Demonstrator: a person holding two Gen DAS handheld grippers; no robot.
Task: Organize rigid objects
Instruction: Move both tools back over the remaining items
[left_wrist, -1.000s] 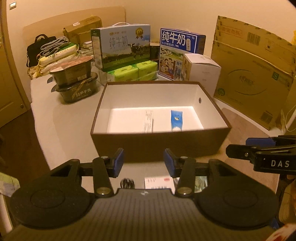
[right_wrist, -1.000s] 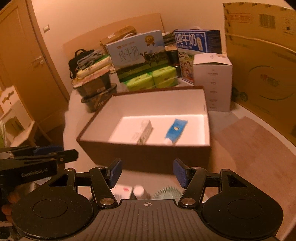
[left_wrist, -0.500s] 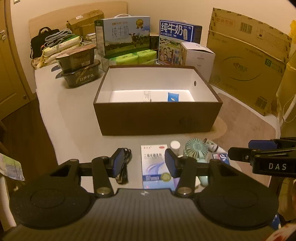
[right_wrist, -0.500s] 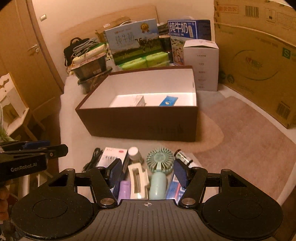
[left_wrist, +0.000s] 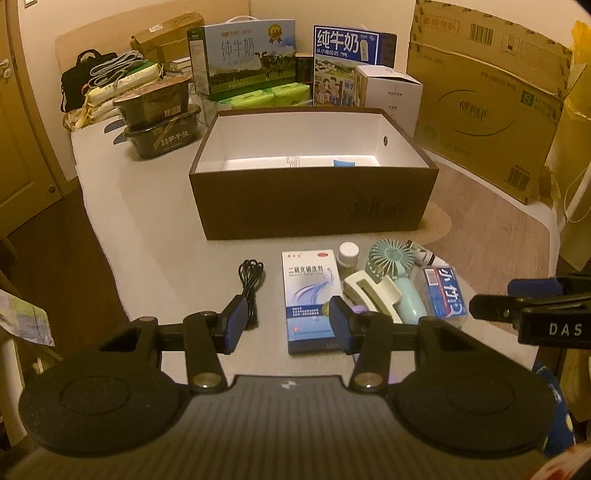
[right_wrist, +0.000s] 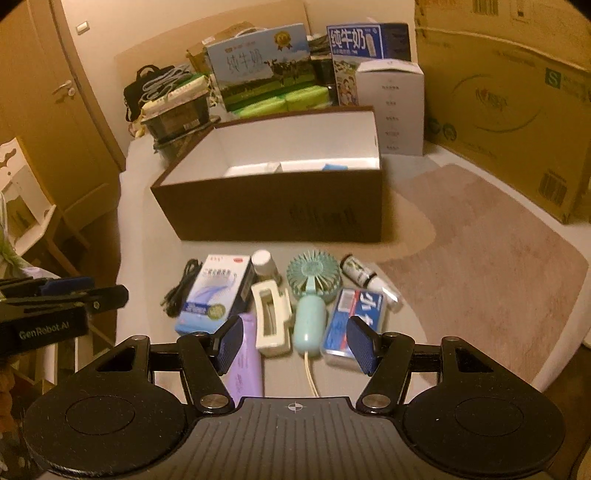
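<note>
Below and just ahead of the left gripper (left_wrist: 284, 323), a blue-and-white medicine box (left_wrist: 311, 299) lies flat on the grey table (left_wrist: 166, 258), seen between the two blue pads; the jaws stand spread with nothing pinched. This gripper tilts steeply downward toward the table and hovers clear of it. Off its left finger lies a coiled black cable (left_wrist: 251, 282). Off its right finger sit a cream hair claw (left_wrist: 371, 290), a mint handheld fan (left_wrist: 393, 266), a small white-capped bottle (left_wrist: 348, 256) and a clear-wrapped blue pack (left_wrist: 443, 293).

Farther ahead of both grippers stands the open brown box (left_wrist: 314, 203), white inside, with a white carton (left_wrist: 291, 162) and a blue item (left_wrist: 343, 163) on its floor (only their tops show over the near wall).

The right gripper (right_wrist: 295, 343) points down at a similar slant beside the left one, its jaws likewise spread and empty. Under its open gap lie the hair claw (right_wrist: 271, 314), the fan's handle (right_wrist: 309, 325) and the blue pack (right_wrist: 356, 317); a lilac tube (right_wrist: 245, 365) runs beneath its left finger. Beyond its right finger a small dark bottle (right_wrist: 356, 271) lies on its side. To its left, the other gripper's black body pokes into view.

Behind the brown box, milk cartons (left_wrist: 251, 55), green packs and stacked food trays (left_wrist: 159, 118) crowd the far end.
</note>
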